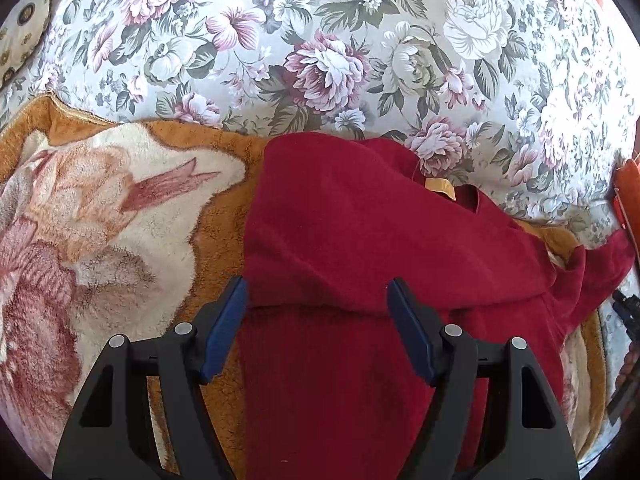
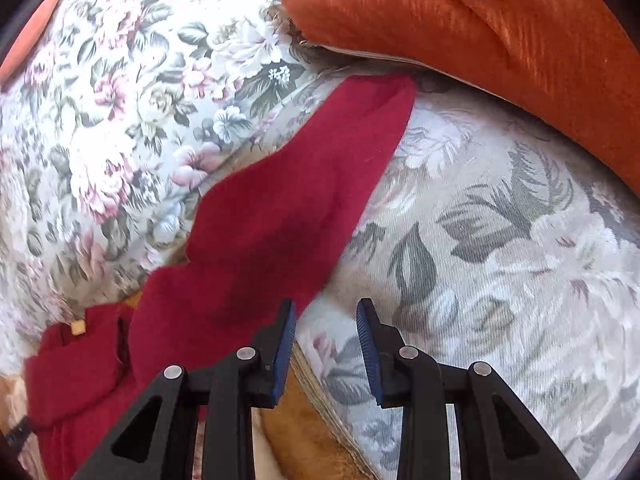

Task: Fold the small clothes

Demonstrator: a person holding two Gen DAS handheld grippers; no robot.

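Right wrist view: red garment's (image 2: 256,232) sleeve stretched toward orange cushion (image 2: 500,40); both hand-held grippers' jaws apart, empty.

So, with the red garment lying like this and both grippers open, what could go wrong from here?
1. The red garment is bunched, with creases near its yellow label; folding now may lock them in.
2. Its sleeve stretches from the fleece blanket onto the floral cover; the open right gripper beside it could pinch that cover too.
3. The open left gripper straddles thick cloth and may grab several layers.
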